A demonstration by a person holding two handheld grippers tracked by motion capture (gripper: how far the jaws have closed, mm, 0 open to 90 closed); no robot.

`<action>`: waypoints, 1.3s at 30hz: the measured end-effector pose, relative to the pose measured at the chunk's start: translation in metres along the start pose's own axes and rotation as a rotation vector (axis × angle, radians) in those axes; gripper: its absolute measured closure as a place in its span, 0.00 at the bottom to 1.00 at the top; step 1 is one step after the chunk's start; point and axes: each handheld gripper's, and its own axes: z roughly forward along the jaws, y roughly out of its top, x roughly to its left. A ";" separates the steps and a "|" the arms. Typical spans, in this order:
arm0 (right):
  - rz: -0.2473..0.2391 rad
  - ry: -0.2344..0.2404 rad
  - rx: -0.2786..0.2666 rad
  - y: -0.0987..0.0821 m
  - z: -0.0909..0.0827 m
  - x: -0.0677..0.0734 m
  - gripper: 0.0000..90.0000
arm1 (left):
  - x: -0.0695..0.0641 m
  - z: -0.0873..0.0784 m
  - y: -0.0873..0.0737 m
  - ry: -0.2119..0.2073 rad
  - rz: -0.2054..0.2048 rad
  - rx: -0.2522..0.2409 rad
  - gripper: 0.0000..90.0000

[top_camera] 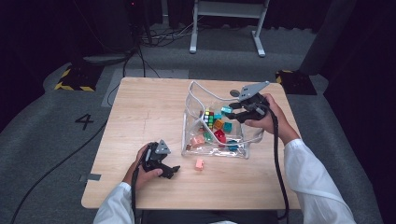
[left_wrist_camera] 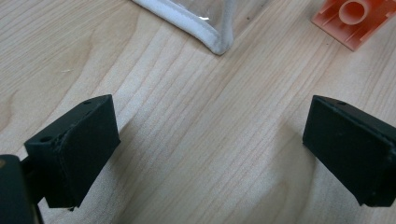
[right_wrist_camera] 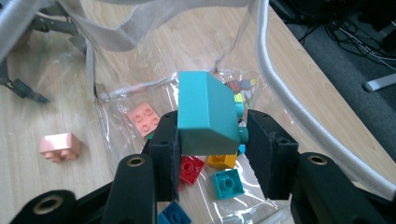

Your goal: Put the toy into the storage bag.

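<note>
Teal brick (right_wrist_camera: pixel 205 114) clamped in your right gripper (right_wrist_camera: pixel 212 135), above open clear bag (top_camera: pixel 191 116); loose bricks (right_wrist_camera: pixel 227 183) below it inside. Your left gripper (left_wrist_camera: pixel 210 149) rests on bench (left_wrist_camera: pixel 196 130), jaws wide, nothing between; pink brick (left_wrist_camera: pixel 357 18) just ahead, bag corner (left_wrist_camera: pixel 217 44) beside it.

Table evenly lit, surroundings dark, pictures soft.

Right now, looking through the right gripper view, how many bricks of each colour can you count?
Teal bricks: 2 (one held between the jaws, one in the bag)
Pink bricks: 2 (one in the bag, one on the table)
Red brick: 1
Yellow brick: 1
Blue brick: 1
Total: 7; the jaws may hide more.
</note>
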 end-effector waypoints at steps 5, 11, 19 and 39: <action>-0.005 -0.001 0.077 -0.001 0.006 -0.003 0.64 | 0.000 0.000 0.000 -0.001 -0.001 0.000 0.04; -0.026 -0.006 0.176 -0.011 0.012 -0.011 0.64 | 0.000 0.000 0.000 0.001 0.001 0.000 0.04; -0.012 -0.009 0.306 -0.026 0.010 -0.022 0.64 | 0.000 0.000 0.000 -0.002 0.000 0.001 0.04; -0.032 -0.054 0.408 -0.035 -0.003 -0.028 0.64 | 0.000 0.000 0.000 0.000 -0.003 0.004 0.04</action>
